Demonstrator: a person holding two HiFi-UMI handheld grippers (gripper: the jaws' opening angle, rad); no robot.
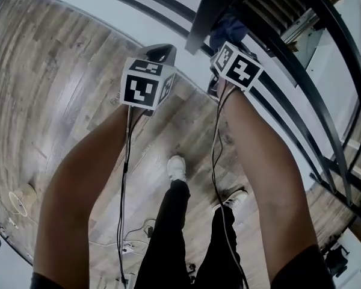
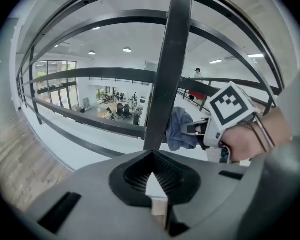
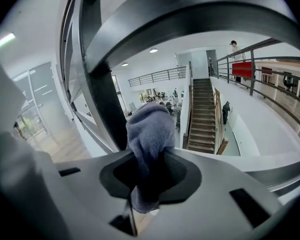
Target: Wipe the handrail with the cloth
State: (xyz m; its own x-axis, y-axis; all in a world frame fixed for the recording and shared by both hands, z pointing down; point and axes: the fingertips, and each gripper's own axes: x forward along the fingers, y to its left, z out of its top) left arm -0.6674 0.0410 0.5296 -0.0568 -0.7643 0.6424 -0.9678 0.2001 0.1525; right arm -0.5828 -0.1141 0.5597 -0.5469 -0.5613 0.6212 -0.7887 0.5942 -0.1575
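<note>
A blue-grey cloth (image 3: 150,134) bunches out of my right gripper (image 3: 149,176), which is shut on it. The cloth sits against a black upright post (image 3: 102,94) of the railing, under the curved black handrail (image 3: 190,14). In the left gripper view the cloth (image 2: 179,129) and right gripper (image 2: 196,130) are just right of that post (image 2: 167,69). My left gripper (image 2: 152,160) is shut with nothing in it, a little short of the post. In the head view the left gripper (image 1: 158,54) is left of the post (image 1: 207,8), while the right gripper (image 1: 228,46) holds the cloth (image 1: 228,27) beside it.
Black horizontal rails (image 1: 325,101) run along the white ledge (image 1: 150,23). A wooden floor (image 1: 54,83) lies below, with the person's legs and white shoes (image 1: 177,167) and cables (image 1: 132,239) on it. Beyond the railing a staircase (image 3: 202,114) descends to an open hall.
</note>
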